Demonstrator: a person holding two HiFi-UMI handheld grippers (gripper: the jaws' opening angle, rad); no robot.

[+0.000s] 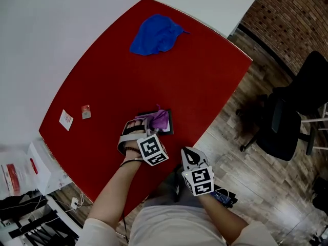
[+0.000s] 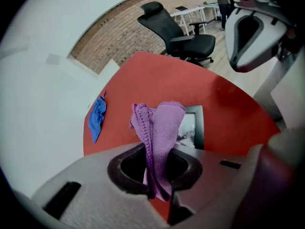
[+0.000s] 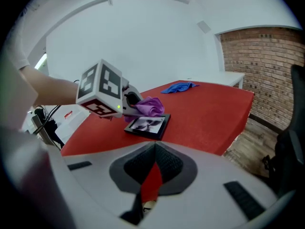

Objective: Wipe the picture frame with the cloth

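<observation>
A small black picture frame (image 1: 167,126) (image 2: 194,127) (image 3: 147,125) lies flat near the front edge of the red table (image 1: 169,81). My left gripper (image 1: 148,122) (image 2: 159,178) (image 3: 129,102) is shut on a purple cloth (image 1: 159,119) (image 2: 161,128) (image 3: 148,106), which bunches up over the frame's near-left part. My right gripper (image 1: 193,159) (image 3: 153,168) hangs off the table's front edge, close to the body, shut and holding nothing. It shows at the upper right of the left gripper view (image 2: 252,27).
A crumpled blue cloth (image 1: 156,34) (image 2: 97,117) (image 3: 178,86) lies at the table's far end. Two small cards (image 1: 65,120) (image 1: 86,111) sit at the left edge. A black office chair (image 1: 287,122) stands to the right. A white desk (image 1: 215,1) adjoins the far side.
</observation>
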